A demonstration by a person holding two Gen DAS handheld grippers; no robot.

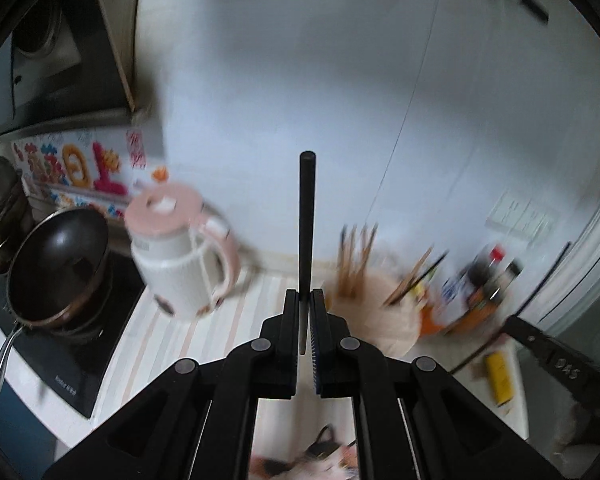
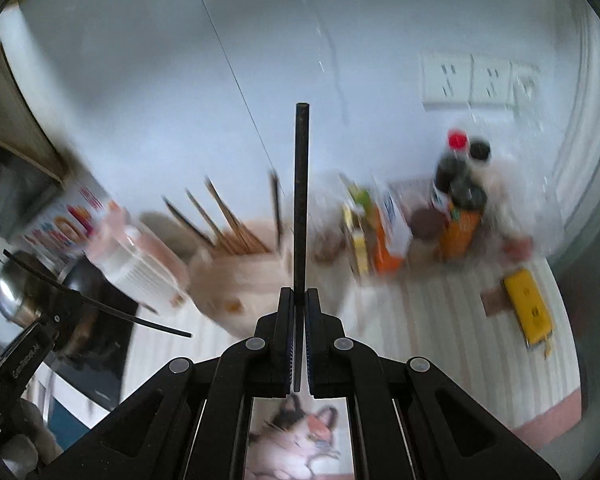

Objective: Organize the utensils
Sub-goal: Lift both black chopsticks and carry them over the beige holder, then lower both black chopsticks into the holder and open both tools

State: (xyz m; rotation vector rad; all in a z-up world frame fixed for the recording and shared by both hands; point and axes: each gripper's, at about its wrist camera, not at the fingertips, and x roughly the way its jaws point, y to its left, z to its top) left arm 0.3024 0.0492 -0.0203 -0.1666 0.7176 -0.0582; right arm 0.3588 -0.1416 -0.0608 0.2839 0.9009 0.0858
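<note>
My left gripper (image 1: 305, 294) is shut on a black chopstick (image 1: 306, 216) that stands upright between its fingers, above the counter. My right gripper (image 2: 299, 292) is shut on a second black chopstick (image 2: 301, 192), also upright. A pale pink utensil holder (image 1: 374, 312) with several wooden and dark chopsticks stands on the counter just right of the left gripper; in the right wrist view the holder (image 2: 244, 280) is just left of the right gripper. The left gripper with its chopstick (image 2: 100, 304) shows at the left of the right wrist view. Both views are blurred.
A pink and white kettle (image 1: 180, 256) and a black wok (image 1: 60, 268) on a stove stand to the left. Sauce bottles and cartons (image 2: 456, 208) crowd the back right. A yellow packet (image 2: 530, 306) lies on the striped counter (image 2: 432, 332). Wall sockets (image 2: 476, 80) are above.
</note>
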